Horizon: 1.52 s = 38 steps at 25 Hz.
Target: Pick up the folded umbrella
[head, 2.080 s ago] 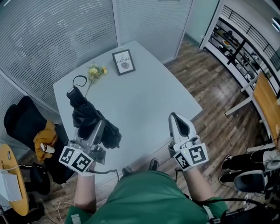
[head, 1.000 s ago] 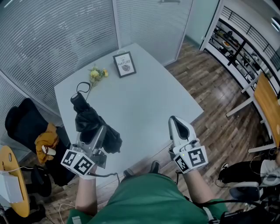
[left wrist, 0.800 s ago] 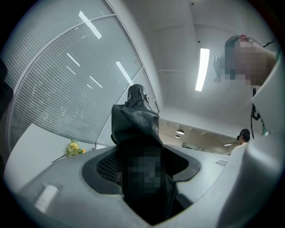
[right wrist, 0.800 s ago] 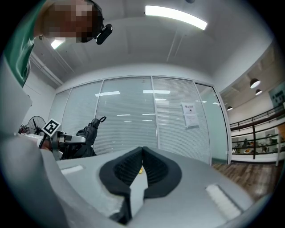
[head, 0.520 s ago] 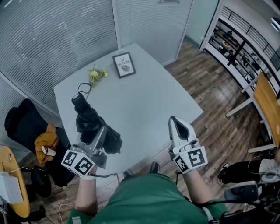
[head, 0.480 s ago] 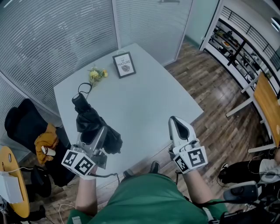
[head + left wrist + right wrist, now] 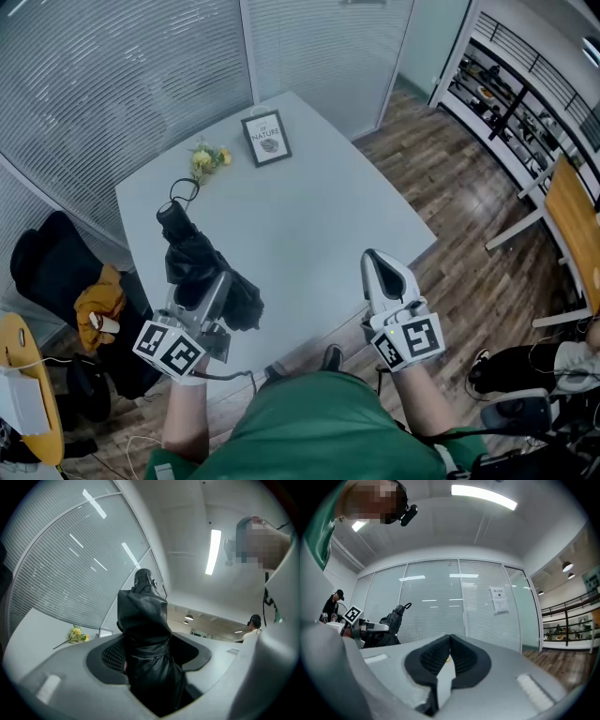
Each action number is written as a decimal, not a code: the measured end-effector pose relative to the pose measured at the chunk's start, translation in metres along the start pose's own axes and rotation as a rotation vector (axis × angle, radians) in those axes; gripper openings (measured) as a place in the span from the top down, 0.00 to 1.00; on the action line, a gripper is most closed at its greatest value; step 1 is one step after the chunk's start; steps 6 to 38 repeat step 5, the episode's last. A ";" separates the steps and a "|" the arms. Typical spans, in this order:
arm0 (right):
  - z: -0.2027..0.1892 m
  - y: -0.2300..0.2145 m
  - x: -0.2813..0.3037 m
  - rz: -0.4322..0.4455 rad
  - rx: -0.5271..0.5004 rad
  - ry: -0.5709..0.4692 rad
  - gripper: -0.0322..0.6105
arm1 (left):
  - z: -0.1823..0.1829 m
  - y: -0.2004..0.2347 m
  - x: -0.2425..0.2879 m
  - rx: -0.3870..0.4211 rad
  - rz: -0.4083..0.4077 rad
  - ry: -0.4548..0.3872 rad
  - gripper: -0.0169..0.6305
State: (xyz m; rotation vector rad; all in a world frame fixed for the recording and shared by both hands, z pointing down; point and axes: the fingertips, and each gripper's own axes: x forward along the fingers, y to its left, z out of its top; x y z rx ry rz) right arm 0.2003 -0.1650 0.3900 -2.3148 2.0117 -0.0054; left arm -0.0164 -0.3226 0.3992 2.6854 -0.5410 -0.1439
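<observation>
The folded black umbrella [image 7: 192,262] is clamped in my left gripper [image 7: 212,285], which is shut on its bunched fabric. In the left gripper view the umbrella [image 7: 144,634] fills the space between the jaws of the left gripper [image 7: 150,660] and its handle end with the loop points up and away. From the right gripper view the umbrella [image 7: 392,619] is held clear of the table, tilted upward. My right gripper [image 7: 375,255] hovers at the table's near right edge. Its jaws [image 7: 449,643] are shut with nothing between them.
The grey table [image 7: 309,197] carries a framed picture [image 7: 264,137] and a sprig of yellow flowers [image 7: 206,157] at its far side. A dark chair with an orange garment [image 7: 66,281] stands left of the table. Wooden floor lies to the right.
The left gripper and the umbrella have drifted slightly to the right and nearer me. The right gripper has stayed where it was.
</observation>
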 end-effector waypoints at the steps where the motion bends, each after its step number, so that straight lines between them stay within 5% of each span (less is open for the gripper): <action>1: 0.000 0.000 0.000 0.001 0.000 0.000 0.95 | 0.000 0.000 0.000 0.000 0.001 0.001 0.52; 38: 0.002 0.002 0.002 0.004 -0.001 0.001 0.95 | -0.001 0.004 0.000 -0.002 0.006 0.007 0.52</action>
